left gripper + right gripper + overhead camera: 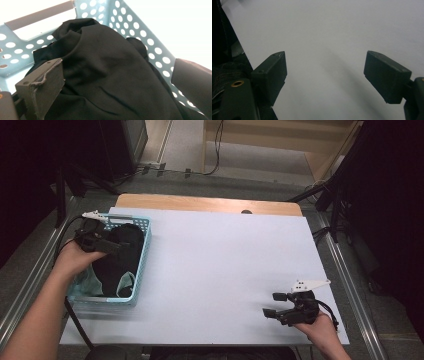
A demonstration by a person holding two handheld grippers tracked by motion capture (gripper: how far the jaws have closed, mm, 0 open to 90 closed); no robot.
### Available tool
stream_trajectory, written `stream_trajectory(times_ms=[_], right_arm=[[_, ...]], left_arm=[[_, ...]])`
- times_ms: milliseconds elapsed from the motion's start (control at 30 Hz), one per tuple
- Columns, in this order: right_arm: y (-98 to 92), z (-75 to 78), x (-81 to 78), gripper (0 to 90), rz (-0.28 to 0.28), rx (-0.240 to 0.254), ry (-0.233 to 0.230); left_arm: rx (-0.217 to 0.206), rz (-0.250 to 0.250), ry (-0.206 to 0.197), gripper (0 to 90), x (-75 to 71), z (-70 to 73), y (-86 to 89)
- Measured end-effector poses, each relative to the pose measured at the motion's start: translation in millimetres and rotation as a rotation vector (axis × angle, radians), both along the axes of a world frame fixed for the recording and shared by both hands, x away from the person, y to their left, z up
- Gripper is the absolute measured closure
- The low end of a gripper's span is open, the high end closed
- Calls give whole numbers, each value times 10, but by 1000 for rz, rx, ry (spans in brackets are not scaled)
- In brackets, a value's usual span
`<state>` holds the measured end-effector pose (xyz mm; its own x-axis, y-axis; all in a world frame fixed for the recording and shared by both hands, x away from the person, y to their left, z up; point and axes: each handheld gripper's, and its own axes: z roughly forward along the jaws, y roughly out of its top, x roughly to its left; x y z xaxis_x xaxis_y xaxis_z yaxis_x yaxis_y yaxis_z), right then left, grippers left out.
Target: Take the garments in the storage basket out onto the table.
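The right tool [325, 77] has its two black jaws standing wide apart, one rising at the lower left of the frame and the other at the right edge, with nothing between them. Behind them a white bench [329, 32] spreads across most of the frame, bare, with a soft grey shadow running from the middle toward the lower right. At the lower left a brass screw [237, 83] sits in the tool's body. A dark strip runs down the left edge.
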<state>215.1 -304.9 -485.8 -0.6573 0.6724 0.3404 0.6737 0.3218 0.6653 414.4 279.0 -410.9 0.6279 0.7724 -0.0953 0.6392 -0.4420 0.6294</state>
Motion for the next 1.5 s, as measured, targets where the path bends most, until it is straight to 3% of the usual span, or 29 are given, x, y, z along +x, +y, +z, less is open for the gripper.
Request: stream_trajectory(times_ms=[133, 267, 433, 733, 833, 900, 1033, 1167, 1333, 1500], right_arm=[[-19, -7, -20, 172, -9, 5, -4], [-41, -10, -36, 172, -18, 5, -1], [-42, -14, -50, 172, -18, 2, 1], [-33, -19, -55, 173, -14, -2, 4], [-32, -26, -52, 172, -12, -3, 6], [-28, -34, -51, 172, -8, -3, 11], [-17, -44, -48, 172, -5, -7, 15], [-13, -50, -36, 172, -6, -11, 20], [-13, -54, -31, 172, -8, -5, 23], [-9, -53, -33, 172, -5, -6, 24]], left_arm=[[-10, 12, 5, 0, 80, -2, 19], [31, 9, 3, 0, 159, -22, 16], [30, 24, -15, 0, 235, -55, 30], [43, 67, 18, 0, 349, -196, 104], [43, 78, 42, 0, 395, -277, 125], [45, 86, 76, 0, 444, -406, 133], [38, 67, 87, 0, 475, -500, 89], [-43, 32, 119, 0, 486, -565, 104], [-15, -85, 147, 0, 412, -571, 31], [19, -110, 164, 0, 380, -577, -6]])
